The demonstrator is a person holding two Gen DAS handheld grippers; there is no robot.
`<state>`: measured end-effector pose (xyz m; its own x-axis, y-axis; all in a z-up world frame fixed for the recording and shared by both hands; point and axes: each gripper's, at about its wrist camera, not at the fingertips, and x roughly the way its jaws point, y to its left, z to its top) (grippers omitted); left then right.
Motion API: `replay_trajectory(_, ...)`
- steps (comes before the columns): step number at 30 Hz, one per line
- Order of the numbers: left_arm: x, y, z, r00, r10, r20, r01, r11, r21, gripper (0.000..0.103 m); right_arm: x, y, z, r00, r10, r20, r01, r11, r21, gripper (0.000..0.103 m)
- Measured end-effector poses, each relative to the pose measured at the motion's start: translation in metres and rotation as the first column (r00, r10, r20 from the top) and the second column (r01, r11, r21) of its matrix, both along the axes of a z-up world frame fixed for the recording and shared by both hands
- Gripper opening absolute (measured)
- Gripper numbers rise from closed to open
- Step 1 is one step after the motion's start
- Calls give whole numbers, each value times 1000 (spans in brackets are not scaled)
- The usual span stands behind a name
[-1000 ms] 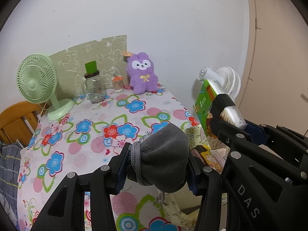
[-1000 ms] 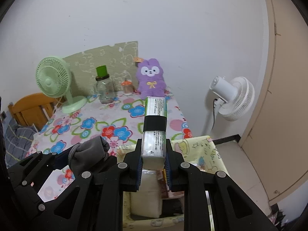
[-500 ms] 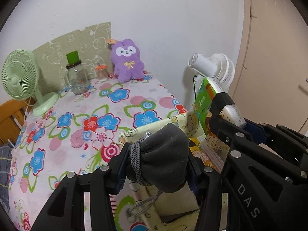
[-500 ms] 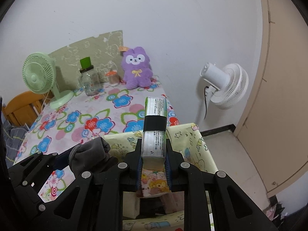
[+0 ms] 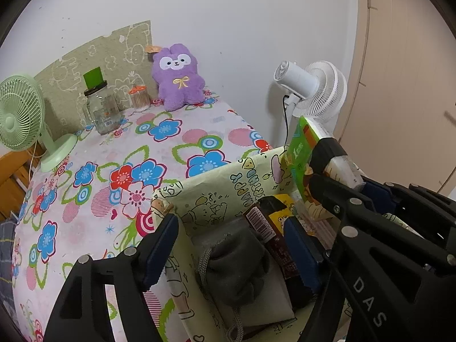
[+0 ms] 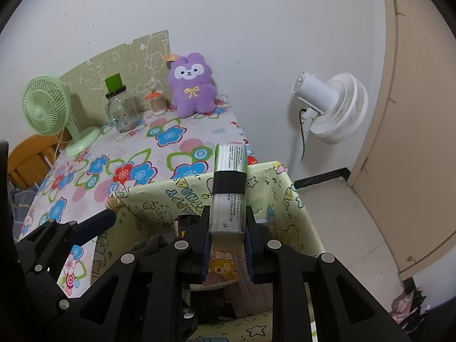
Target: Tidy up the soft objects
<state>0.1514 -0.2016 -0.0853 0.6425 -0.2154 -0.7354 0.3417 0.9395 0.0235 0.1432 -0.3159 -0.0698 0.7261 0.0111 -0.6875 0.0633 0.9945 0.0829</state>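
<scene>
left wrist: close above yellow fabric bin (image 5: 216, 188), facing table (image 5: 85, 199) and back wall | right wrist: just rightward, same heading | shared: bin, purple plush (image 6: 192, 84), white fan (image 6: 333, 105)

A storage bin (image 5: 216, 185) stands at the near right edge of the table (image 5: 119, 171). In the bin lies a pouch (image 5: 236, 268), with a dark packet (image 5: 270, 236) just to its right. The left gripper (image 5: 230, 245) hangs above the pouch, and the right gripper (image 6: 226, 245) holds a tissue pack (image 6: 229, 188) over the bin's right part. At the table's far edge sit a plush toy (image 5: 178, 77), a small jar (image 5: 139, 98) to its left, then a glass jar (image 5: 101, 105), and a desk fan (image 5: 22, 116) farthest left. A standing fan (image 6: 333, 105) is on the floor to the right of the table.
</scene>
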Motion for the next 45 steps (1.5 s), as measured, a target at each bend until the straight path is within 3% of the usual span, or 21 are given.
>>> replay_trajectory(13, -11, 1, 6, 1000, -22, 14, 22, 1000, 3, 89, -1, 1, -3, 999, 31, -7, -31, 999, 35, 24)
replay_trajectory(15, -14, 3, 7, 1000, -15, 23, 15, 1000, 10, 94, -2, 3, -1, 999, 36, -13, -36, 999, 30, 30)
replay_trajectory(17, -15, 6, 8, 1000, -8, 23, 8, 1000, 9, 95, -3, 5, -1, 999, 36, -21, -35, 999, 26, 56)
replay_trajectory(19, -17, 10, 10, 1000, -5, 25, 5, 1000, 1, 95, -9, 8, 3, 999, 37, 5, -38, 999, 23, 65)
replay_trajectory(29, -30, 32, 18, 998, 32, 52, -32, 999, -3, 100, -21, 28, 12, 998, 49, 29, -49, 999, 5, 78)
replay_trajectory(45, -56, 81, 36, 989, 99, 108, -98, 995, -15, 101, -45, 74, 31, 993, 82, 84, -80, 996, -27, 86)
